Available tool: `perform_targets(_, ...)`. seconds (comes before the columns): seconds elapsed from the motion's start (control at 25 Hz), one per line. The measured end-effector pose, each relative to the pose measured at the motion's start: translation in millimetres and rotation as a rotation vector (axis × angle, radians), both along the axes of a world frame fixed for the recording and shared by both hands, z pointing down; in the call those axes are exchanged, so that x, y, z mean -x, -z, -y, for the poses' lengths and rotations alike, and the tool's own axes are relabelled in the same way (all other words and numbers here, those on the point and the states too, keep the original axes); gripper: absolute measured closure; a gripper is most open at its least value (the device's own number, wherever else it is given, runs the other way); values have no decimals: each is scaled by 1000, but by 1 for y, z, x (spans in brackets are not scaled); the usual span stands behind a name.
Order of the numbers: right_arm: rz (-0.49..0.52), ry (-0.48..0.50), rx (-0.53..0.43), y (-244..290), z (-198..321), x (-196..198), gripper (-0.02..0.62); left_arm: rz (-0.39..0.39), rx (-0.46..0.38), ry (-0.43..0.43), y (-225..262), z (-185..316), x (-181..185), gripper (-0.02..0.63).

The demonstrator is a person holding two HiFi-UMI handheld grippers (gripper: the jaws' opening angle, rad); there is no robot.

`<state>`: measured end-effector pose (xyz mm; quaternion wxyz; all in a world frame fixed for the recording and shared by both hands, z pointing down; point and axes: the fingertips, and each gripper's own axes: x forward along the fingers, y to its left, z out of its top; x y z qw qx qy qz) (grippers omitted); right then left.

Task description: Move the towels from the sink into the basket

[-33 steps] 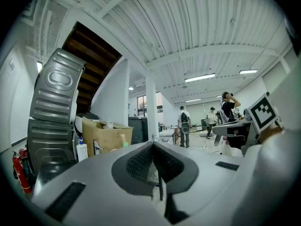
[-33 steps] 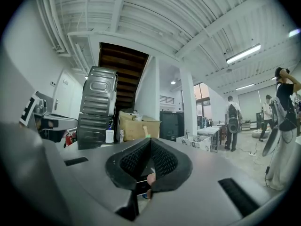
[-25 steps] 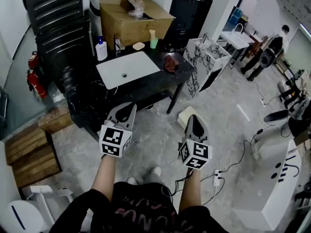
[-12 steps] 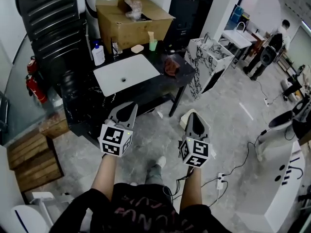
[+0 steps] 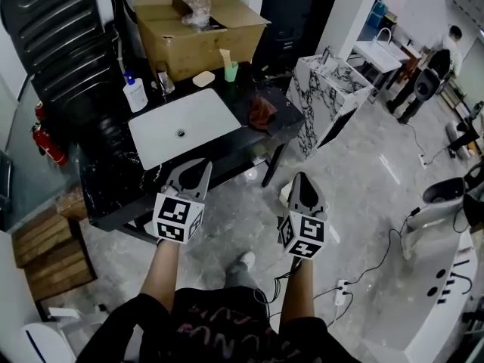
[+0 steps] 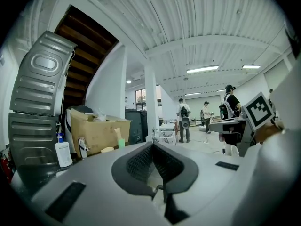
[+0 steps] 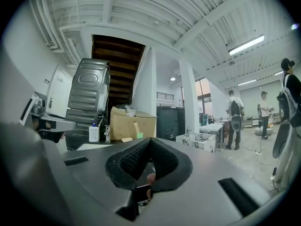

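Ahead at twelve o'clock, at three o'clock of the white sink (image 5: 198,121), what seems a rust-red towel (image 5: 262,112) lies near the edge of the black counter (image 5: 113,169), and our left gripper (image 5: 201,166) and right gripper (image 5: 302,178), jaws pressed together and empty, could shove it off unless we spread them first.

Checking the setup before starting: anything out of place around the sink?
Yes: the white sink looks empty, while a crumpled reddish cloth lies on the black counter right of it, not in the basin.
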<state>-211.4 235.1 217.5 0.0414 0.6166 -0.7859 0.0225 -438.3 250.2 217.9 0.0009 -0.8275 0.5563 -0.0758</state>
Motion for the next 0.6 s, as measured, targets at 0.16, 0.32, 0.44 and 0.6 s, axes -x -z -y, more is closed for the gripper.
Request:
perform_targets(0.16, -1, 15, 12, -3, 58, -24, 581, -2, 17, 17, -3, 56, -23, 591)
perform_targets(0.32, -3, 49, 20, 2, 104, -43, 581, -23, 23, 35, 4, 100, -48, 591)
perform_targets(0.44, 8, 57, 22, 4, 129, -54, 581, -7, 27, 31, 7, 122, -64, 591)
perform_targets(0.6, 14, 57, 33, 1, 150, -62, 581, 5, 39, 29, 7, 142, -74, 591)
